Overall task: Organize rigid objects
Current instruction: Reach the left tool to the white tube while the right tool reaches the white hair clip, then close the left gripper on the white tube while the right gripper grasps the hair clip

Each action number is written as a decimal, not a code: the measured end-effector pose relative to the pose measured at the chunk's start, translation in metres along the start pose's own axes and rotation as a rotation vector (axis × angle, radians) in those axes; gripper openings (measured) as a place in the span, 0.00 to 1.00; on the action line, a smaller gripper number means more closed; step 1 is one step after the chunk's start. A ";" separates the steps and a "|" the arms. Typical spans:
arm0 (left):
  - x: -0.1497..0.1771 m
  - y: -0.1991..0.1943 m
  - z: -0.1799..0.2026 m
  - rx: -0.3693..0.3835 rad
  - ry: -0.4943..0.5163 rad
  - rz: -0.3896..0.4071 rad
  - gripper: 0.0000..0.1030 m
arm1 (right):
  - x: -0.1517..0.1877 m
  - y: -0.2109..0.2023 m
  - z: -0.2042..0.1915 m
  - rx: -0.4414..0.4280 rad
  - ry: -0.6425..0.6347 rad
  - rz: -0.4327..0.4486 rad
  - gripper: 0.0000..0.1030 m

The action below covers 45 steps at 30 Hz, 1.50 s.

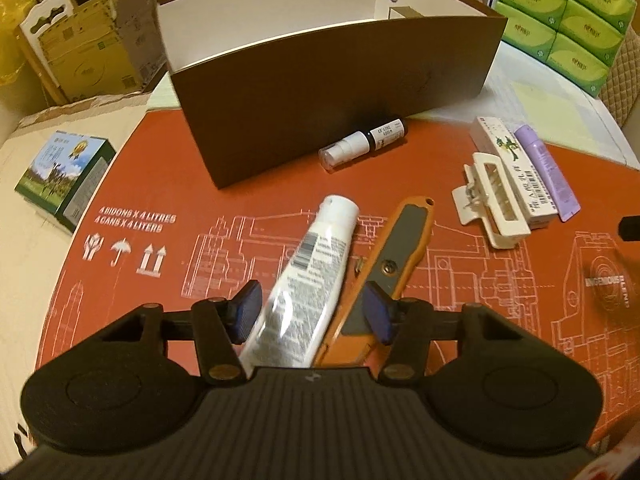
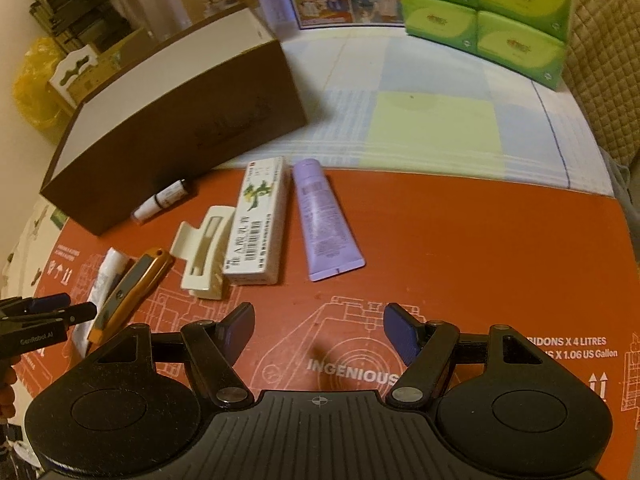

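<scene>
A white tube [image 1: 316, 252] lies on the red printed mat [image 1: 200, 184], its crimped end between the fingers of my left gripper [image 1: 313, 312]. The pads stand on either side of it with small gaps. An orange utility knife [image 1: 404, 248] lies right beside the tube, partly under the right finger. Farther right are a cream hair claw [image 1: 496, 204], a white carton [image 1: 516, 168] and a lilac tube [image 1: 548, 172]. My right gripper [image 2: 320, 330] hovers open over bare mat, nothing between its fingers, with the lilac tube [image 2: 324, 224] and carton [image 2: 256, 220] ahead.
An open brown box [image 1: 320, 92] with a white inside stands at the back of the mat, and a small spray bottle [image 1: 360, 142] lies against its front wall. Green tissue packs [image 1: 568, 12] are stacked at the back right. A green carton [image 1: 64, 176] sits off the mat at left.
</scene>
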<state>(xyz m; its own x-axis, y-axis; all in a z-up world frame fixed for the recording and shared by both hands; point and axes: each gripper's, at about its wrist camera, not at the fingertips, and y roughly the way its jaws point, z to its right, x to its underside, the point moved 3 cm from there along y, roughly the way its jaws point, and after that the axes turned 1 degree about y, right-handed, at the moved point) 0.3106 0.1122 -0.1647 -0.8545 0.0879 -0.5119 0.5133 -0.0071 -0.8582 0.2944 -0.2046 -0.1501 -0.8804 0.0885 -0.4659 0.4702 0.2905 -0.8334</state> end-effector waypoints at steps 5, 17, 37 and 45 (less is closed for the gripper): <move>-0.008 0.016 -0.003 0.008 0.023 -0.017 0.40 | -0.002 0.001 0.006 0.016 0.021 -0.002 0.66; -0.013 0.035 -0.008 0.031 0.035 -0.020 0.34 | -0.009 0.012 -0.004 0.016 -0.011 -0.010 0.66; -0.011 0.030 -0.038 -0.008 -0.097 -0.013 0.31 | -0.027 0.075 -0.103 -0.165 -0.195 -0.043 0.51; -0.010 0.035 -0.038 0.004 -0.101 -0.021 0.33 | -0.032 0.100 -0.113 -0.098 -0.185 -0.060 0.49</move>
<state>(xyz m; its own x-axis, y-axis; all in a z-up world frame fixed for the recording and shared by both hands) 0.3400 0.1487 -0.1882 -0.8687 -0.0127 -0.4952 0.4953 -0.0099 -0.8687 0.3624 -0.0712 -0.1851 -0.8763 -0.1052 -0.4701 0.4009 0.3819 -0.8327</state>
